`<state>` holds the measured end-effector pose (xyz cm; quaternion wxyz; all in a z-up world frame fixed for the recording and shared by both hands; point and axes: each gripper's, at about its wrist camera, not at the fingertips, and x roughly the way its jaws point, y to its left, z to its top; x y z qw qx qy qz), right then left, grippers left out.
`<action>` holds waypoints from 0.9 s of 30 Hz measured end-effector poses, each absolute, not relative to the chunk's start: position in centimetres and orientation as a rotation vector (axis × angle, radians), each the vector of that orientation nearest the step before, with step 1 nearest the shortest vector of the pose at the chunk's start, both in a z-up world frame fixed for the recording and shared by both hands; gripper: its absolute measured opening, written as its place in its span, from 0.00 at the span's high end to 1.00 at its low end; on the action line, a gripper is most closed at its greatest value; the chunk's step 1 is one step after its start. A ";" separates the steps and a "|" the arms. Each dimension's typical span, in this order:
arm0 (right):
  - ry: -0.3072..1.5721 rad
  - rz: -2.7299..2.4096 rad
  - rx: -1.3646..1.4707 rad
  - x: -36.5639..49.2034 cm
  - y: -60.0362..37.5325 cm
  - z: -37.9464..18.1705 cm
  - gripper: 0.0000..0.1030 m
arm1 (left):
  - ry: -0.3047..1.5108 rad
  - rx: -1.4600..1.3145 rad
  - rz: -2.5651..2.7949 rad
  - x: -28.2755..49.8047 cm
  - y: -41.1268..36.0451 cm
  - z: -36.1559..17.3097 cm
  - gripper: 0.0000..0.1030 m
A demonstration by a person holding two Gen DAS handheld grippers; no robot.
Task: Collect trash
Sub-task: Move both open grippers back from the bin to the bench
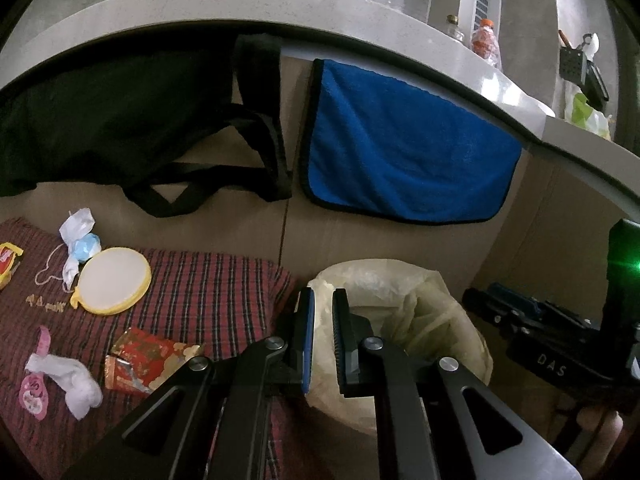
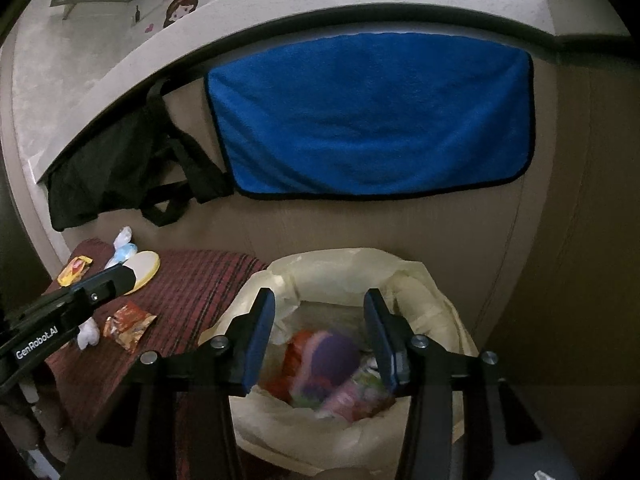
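Right wrist view, item one, the clerk read out: right tongs [image 2: 320, 320], state and place?

Checker: Jaws stood wide apart with nothing between the pads. They hung directly over the lined bin [image 2: 420, 304]. Blurred coloured trash [image 2: 332, 368] lay down in the liner, below the tips.

Clerk: Item two, left tongs [image 1: 322, 336]?

Checker: Drawn almost closed, only a slit between the pads. Pale liner showed behind the slit, and I couldn't tell whether any fold of it was pinched. They sat at the bin's left edge, beside the striped cloth [image 1: 208, 288].

Clerk: Item three, trash outstanding?

Checker: All of it lay on the cloth: a red wrapper [image 1: 148, 360], a white tissue [image 1: 76, 384], a pink tag [image 1: 34, 396], a yellow-rimmed round lid [image 1: 114, 280], a blue-and-white wad [image 1: 82, 240] and a yellow packet [image 1: 8, 260] at the far edge.

Clerk: Bearing for the next pick?

Checker: Everything lay left of both tongs, and the bin lay to the right of the cloth. The red wrapper was nearest, just left of the left tongs, with its long axis running across their line and tilted slightly. In my judgement the left hand was better placed, since the right would have had to cross over it.
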<state>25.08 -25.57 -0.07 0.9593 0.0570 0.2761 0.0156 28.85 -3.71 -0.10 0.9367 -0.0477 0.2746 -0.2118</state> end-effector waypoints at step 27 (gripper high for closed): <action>0.679 0.450 -0.032 27.7 -3.5 -2.0 0.58 | 0.636 -0.197 -0.183 27.0 21.1 -1.6 0.75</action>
